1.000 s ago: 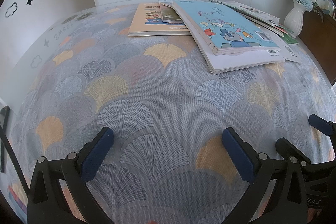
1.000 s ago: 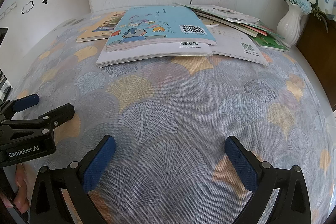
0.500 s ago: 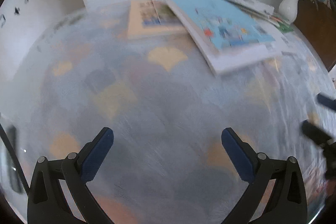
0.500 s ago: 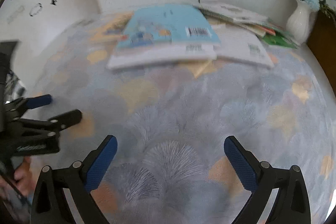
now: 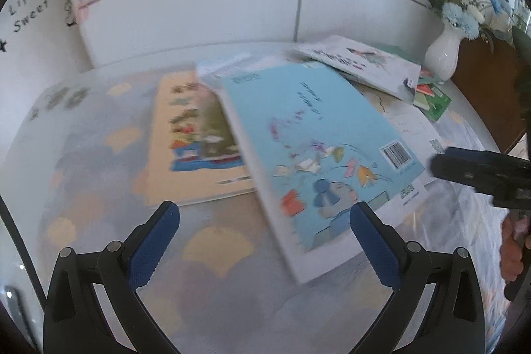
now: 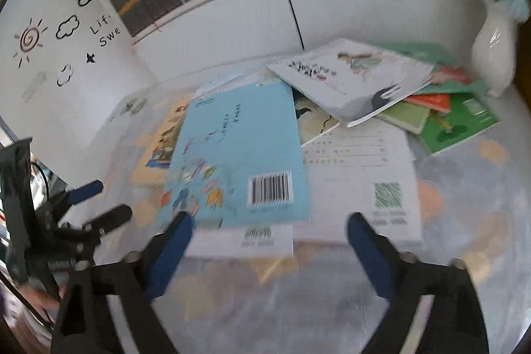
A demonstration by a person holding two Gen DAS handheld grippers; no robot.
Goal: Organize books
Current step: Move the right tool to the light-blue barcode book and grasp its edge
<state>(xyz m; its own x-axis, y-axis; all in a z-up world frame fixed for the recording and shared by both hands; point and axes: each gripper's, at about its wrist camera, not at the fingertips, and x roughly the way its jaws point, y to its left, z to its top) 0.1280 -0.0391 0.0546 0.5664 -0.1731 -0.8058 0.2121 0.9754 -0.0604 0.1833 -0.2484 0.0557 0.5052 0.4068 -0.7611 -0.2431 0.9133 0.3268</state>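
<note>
a light blue book (image 5: 318,148) with a black-and-white barcode tops the pile, beside a cream book (image 5: 189,141) with a blue band. a white book (image 6: 348,78) and green books (image 6: 461,118) lie behind. the table (image 5: 212,281) wears a grey fan-print cloth with yellow fans. a white vase (image 5: 443,55) holds pale blue flowers. both tools carry blue pads (image 5: 154,238).

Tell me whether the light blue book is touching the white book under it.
Touching. In the right wrist view the light blue book lies flat on the white book, whose near edge sticks out beneath it with no gap.
</note>
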